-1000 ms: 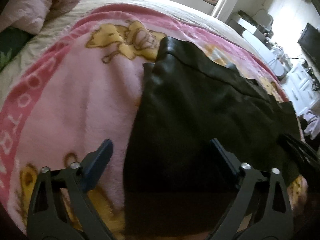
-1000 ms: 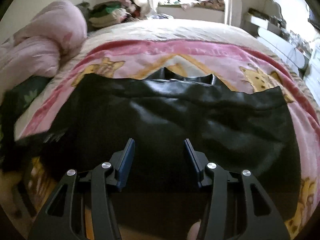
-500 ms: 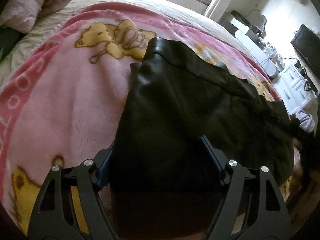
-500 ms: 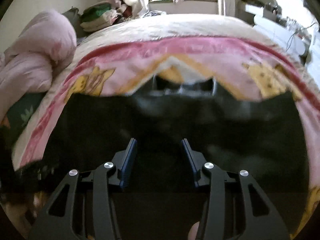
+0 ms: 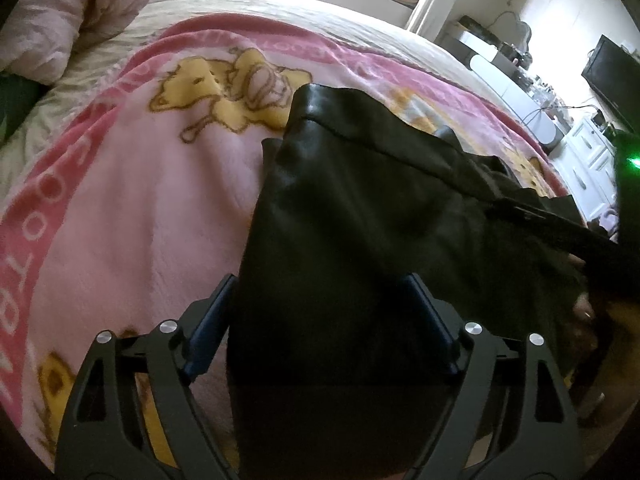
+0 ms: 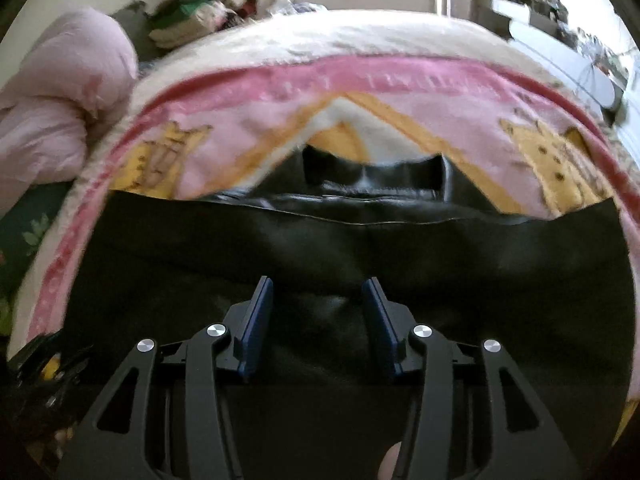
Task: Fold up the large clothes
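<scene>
Since a second ago the left gripper (image 5: 320,300) has slid rightward, so the near left edge of the black garment (image 5: 360,220) now sits between its spread fingers, where before only its right finger was over the cloth. The right gripper (image 6: 318,304) has come in lower over the garment's middle, and its fingers stand slightly closer together than before.

From the left: a bundled pink quilt (image 5: 60,20) lies at the bed's far left corner. The pink blanket (image 5: 120,184) with yellow cartoon figures covers the bed. The black garment lies flat on it, its far hem (image 6: 360,220) running straight across in the right wrist view, with a shiny collar-like part (image 6: 372,176) poking out beyond it.

Both grippers stand open, holding nothing; the blue pads (image 6: 256,320) of the right one hover just above the dark fabric. At the far right stand white drawers (image 5: 592,160) and a dark screen (image 5: 612,68).
</scene>
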A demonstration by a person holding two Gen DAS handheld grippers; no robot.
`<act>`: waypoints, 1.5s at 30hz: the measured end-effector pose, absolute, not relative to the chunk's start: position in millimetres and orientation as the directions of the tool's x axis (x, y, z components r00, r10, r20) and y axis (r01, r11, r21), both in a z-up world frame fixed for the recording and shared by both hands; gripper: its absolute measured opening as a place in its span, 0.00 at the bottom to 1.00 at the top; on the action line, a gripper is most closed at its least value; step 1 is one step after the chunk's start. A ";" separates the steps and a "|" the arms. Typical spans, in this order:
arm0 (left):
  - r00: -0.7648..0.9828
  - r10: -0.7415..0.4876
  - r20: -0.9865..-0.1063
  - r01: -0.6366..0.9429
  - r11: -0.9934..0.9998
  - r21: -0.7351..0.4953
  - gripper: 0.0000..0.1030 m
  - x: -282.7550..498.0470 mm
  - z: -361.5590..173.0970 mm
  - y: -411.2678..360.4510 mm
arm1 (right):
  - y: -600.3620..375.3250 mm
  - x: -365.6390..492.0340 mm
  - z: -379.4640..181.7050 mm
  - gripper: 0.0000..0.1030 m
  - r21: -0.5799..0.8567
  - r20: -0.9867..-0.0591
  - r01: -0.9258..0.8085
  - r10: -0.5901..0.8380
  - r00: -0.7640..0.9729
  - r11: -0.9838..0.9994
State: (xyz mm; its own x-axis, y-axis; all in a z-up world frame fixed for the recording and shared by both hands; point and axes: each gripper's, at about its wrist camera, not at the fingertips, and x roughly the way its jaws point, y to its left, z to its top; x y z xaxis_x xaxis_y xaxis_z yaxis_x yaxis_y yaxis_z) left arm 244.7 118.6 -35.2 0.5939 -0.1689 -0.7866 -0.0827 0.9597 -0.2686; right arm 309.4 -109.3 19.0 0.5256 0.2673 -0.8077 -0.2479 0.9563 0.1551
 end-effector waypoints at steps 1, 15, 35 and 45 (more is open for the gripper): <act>0.596 -0.166 -0.786 -0.086 0.960 -0.268 0.74 245.3 -34.3 120.2 | -109.1 298.2 26.2 0.53 0.170 -0.787 -0.284 0.304 0.537 0.944; 0.663 -0.140 -0.735 -0.200 0.914 -0.354 0.85 251.7 -6.5 184.2 | 1.5 131.3 19.4 0.83 -0.266 -0.693 -0.688 0.362 0.623 0.675; 0.530 -0.536 -0.657 -0.172 0.691 -0.702 0.90 271.1 -49.2 188.4 | 23.9 116.3 24.6 0.19 -0.520 -0.472 -0.547 0.313 0.824 0.656; 0.640 -0.535 -0.552 0.060 0.750 -0.658 0.32 243.4 31.0 110.2 | -27.0 96.6 62.1 0.17 -0.421 -0.385 -0.493 0.342 0.857 0.761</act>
